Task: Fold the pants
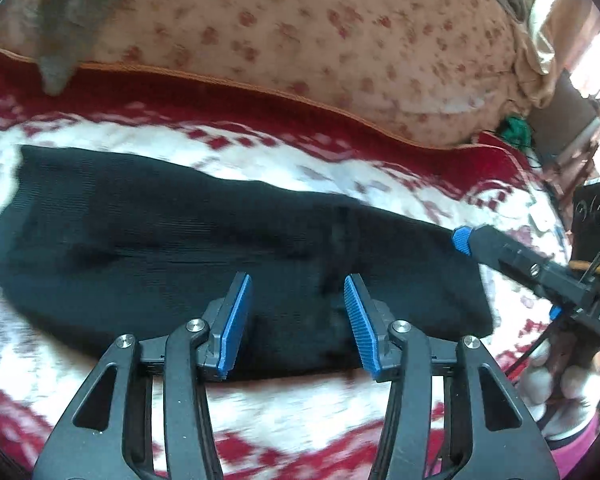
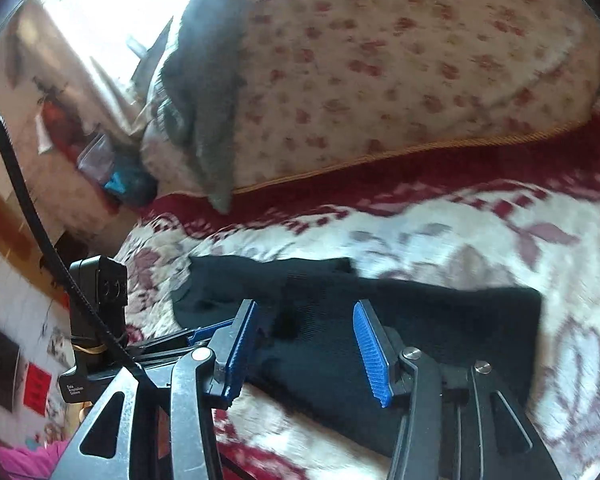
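Observation:
Black pants [image 1: 180,240] lie folded in a long flat band across the red-and-white blanket [image 1: 260,148]. My left gripper [image 1: 296,280] hovers over the band's near edge, its blue pads [image 1: 236,320] wide apart with nothing pinched between them. The right gripper's blue fingertip [image 1: 462,240] reaches in at the pants' right end. In the right wrist view the pants [image 2: 440,320] spread below my right gripper [image 2: 306,306], which stands open over the cloth. The left gripper's body [image 2: 100,320] shows at the left there.
A floral pillow [image 1: 300,20] with a grey cloth [image 1: 68,8] draped on it lies behind the blanket. A hand [image 1: 560,384] holds the right gripper's handle. A black cable [image 2: 20,184] hangs at the left. Clutter sits beyond the bed's edge [image 2: 112,168].

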